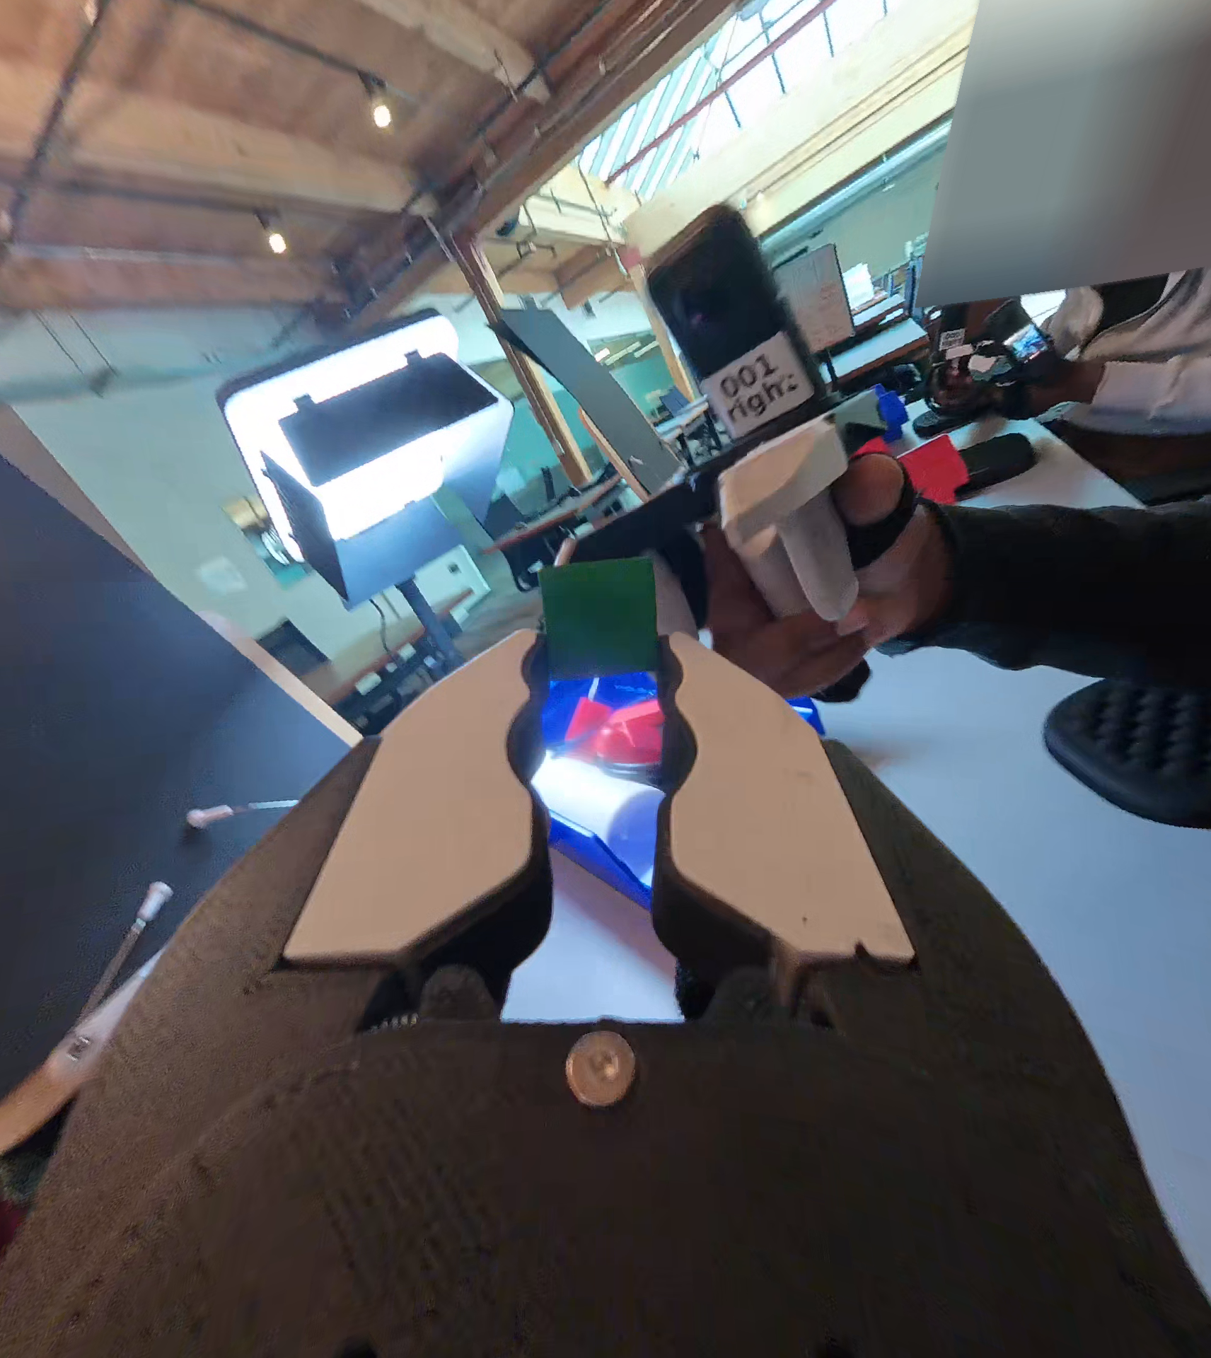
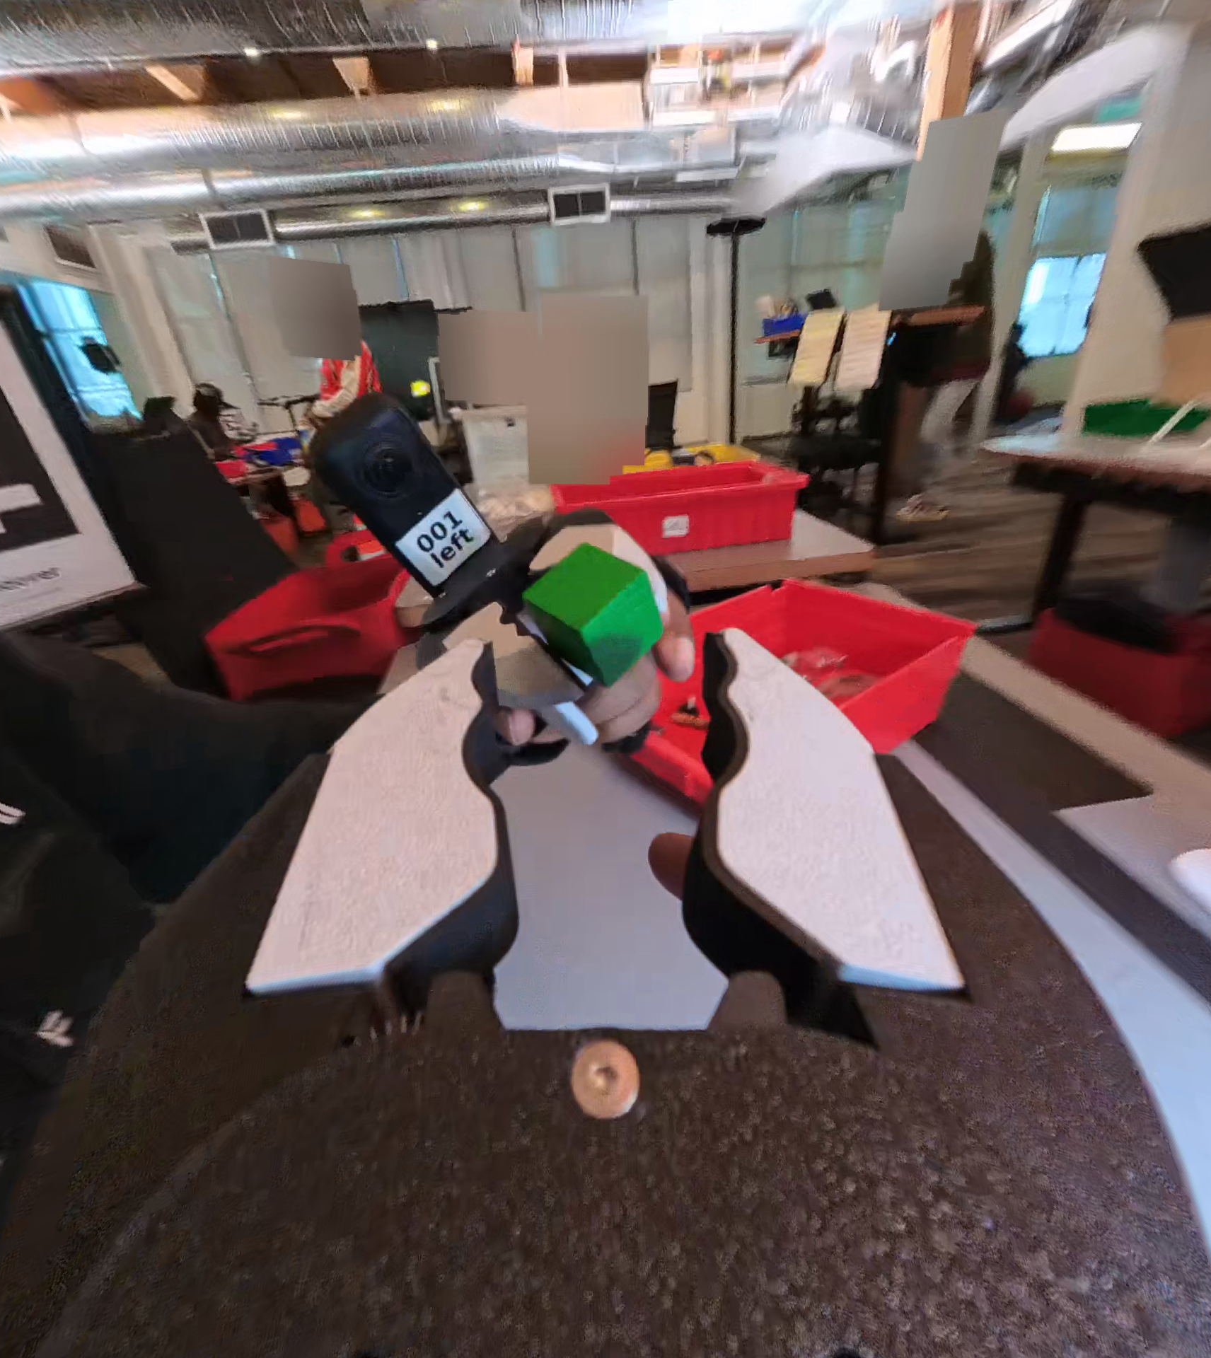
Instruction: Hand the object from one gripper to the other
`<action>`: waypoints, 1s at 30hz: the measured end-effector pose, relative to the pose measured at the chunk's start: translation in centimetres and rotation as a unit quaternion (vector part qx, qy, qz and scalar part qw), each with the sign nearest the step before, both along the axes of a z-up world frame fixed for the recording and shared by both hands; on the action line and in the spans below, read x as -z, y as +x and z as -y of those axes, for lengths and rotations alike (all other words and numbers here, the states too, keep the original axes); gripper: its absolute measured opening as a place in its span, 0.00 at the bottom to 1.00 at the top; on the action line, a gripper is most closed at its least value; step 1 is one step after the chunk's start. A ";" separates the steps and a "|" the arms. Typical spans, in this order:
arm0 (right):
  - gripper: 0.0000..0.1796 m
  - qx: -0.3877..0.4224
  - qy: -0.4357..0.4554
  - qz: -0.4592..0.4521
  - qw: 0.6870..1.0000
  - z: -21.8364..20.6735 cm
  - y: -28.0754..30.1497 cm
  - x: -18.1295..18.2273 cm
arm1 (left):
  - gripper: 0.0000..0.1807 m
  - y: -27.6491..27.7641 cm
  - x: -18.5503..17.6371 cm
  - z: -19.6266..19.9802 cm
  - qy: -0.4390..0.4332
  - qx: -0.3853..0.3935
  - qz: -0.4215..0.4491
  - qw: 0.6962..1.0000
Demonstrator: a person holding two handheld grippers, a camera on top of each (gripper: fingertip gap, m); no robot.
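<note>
A green cube [image 1: 599, 613] is pinched between the tips of my left gripper [image 1: 599, 654], held up in the air above the table. In the right wrist view the same cube [image 2: 595, 617] sits just beyond my right gripper [image 2: 599, 650], in line with the gap between its fingertips. The right gripper's jaws stand wide apart and hold nothing. In the left wrist view the right gripper's white handle [image 1: 786, 529] shows in a hand behind the cube, and its fingers are mostly hidden by the cube.
A blue bin [image 1: 602, 860] with red pieces lies on the white table [image 1: 1029, 955] under the left gripper. A black dotted pad [image 1: 1168, 749] lies to the right. A red bin [image 2: 904, 661] sits beyond the right gripper. A black board [image 1: 73, 698] stands left. Only a small space, under 4 cm, lies between the two pairs of fingers.
</note>
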State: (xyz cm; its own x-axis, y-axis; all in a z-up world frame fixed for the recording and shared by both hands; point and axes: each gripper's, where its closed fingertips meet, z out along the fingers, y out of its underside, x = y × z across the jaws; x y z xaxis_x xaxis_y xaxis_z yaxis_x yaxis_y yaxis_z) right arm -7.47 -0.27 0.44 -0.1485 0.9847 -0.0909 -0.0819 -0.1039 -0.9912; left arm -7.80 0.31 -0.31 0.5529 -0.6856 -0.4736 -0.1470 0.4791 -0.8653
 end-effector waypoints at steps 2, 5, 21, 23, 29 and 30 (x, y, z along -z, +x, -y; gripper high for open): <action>0.29 -0.015 -0.027 0.014 0.999 0.6 -1.1 0.9 | 0.15 0.4 0.3 0.1 0.040 -0.019 -0.022 0.999; 0.22 -0.008 -0.066 0.014 0.998 0.4 -1.6 1.1 | 0.15 0.3 0.7 -0.4 0.084 -0.061 -0.049 0.993; 0.21 0.342 0.606 0.146 0.703 -3.6 -1.4 3.2 | 0.25 0.4 2.7 -2.3 -0.291 0.044 0.076 0.953; 0.21 0.358 0.622 0.159 0.678 -3.9 -1.5 3.4 | 0.21 0.2 3.2 -2.9 -0.274 0.001 0.059 0.960; 0.23 0.303 0.493 0.085 0.811 -2.6 -1.3 2.0 | 0.20 0.2 1.0 -1.2 -0.222 0.057 0.073 0.971; 0.25 0.272 0.420 0.066 0.863 -2.3 -1.2 1.6 | 0.21 0.2 0.5 -0.6 -0.200 0.080 0.076 0.974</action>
